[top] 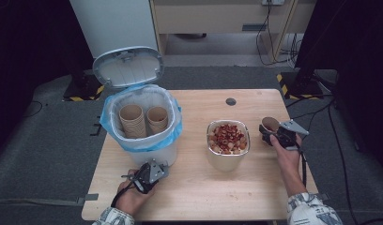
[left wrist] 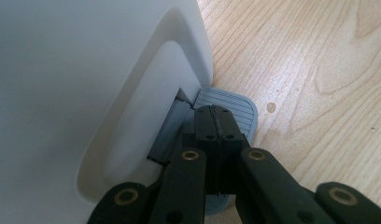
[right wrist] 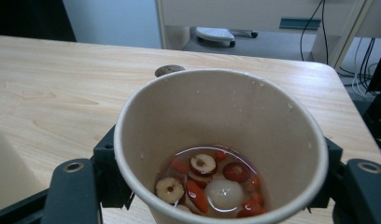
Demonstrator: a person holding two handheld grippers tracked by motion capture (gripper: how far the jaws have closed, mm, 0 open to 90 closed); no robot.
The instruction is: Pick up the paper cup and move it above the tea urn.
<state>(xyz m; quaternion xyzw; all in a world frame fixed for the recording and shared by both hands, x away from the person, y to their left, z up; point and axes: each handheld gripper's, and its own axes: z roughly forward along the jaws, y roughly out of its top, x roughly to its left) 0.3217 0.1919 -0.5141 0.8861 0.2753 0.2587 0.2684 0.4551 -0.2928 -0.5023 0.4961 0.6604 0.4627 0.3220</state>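
Right gripper around round paper cup, glossy sliced dates inside.

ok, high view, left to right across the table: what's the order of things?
White bin with its lid up and two paper cups inside → left claw at the bin's base → metal container of red and pale food pieces → paper cup held in the right claw.

paper cup base cut off below, bin cropped, pedal partly hidden
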